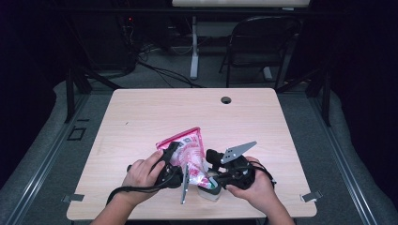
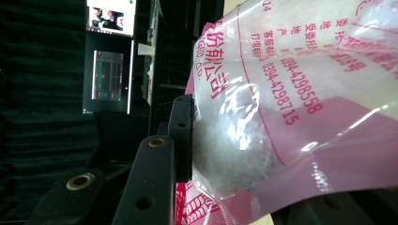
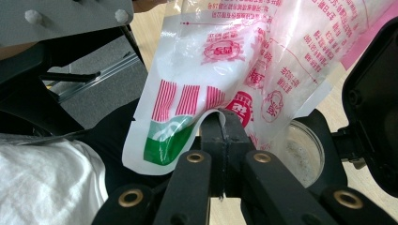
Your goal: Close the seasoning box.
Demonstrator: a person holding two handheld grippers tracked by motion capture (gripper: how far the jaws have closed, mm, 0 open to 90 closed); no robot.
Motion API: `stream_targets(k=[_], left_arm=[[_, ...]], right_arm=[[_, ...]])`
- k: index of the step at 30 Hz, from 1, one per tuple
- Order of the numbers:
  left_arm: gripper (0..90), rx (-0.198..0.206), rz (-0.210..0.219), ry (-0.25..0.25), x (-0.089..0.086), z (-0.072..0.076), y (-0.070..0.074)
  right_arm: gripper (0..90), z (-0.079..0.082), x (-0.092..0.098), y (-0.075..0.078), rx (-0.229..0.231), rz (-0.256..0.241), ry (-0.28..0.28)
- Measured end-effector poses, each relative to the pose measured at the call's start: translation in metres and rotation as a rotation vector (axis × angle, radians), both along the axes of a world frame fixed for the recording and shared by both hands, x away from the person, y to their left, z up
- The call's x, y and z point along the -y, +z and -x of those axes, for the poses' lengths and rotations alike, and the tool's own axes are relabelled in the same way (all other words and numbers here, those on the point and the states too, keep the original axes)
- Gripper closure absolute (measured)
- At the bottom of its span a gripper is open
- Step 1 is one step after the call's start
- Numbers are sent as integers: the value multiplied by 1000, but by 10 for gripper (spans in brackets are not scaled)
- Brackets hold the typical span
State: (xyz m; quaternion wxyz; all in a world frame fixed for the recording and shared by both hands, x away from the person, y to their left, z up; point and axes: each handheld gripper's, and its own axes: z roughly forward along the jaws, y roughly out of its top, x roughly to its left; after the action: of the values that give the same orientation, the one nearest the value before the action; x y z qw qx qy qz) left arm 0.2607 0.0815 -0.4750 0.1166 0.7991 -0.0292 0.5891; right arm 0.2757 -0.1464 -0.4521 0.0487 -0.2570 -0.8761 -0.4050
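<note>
While both hands work at the table's 6 o'clock edge, the left gripper clamps the pink-and-clear plastic bag of white granules, and the right gripper pinches the bag's lower edge above a small round container.

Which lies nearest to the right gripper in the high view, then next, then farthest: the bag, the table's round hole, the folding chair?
1. Bag: held at the right gripper.
2. Round hole: table's far edge.
3. Folding chair: beyond the table.
</note>
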Motion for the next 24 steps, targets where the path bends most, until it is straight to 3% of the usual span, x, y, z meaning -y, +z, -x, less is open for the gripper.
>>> stream_targets(k=[24], left_arm=[[718, 18, -7, -8, 2, 4, 6]], right_arm=[[900, 3, 1, 2, 2, -1, 11]])
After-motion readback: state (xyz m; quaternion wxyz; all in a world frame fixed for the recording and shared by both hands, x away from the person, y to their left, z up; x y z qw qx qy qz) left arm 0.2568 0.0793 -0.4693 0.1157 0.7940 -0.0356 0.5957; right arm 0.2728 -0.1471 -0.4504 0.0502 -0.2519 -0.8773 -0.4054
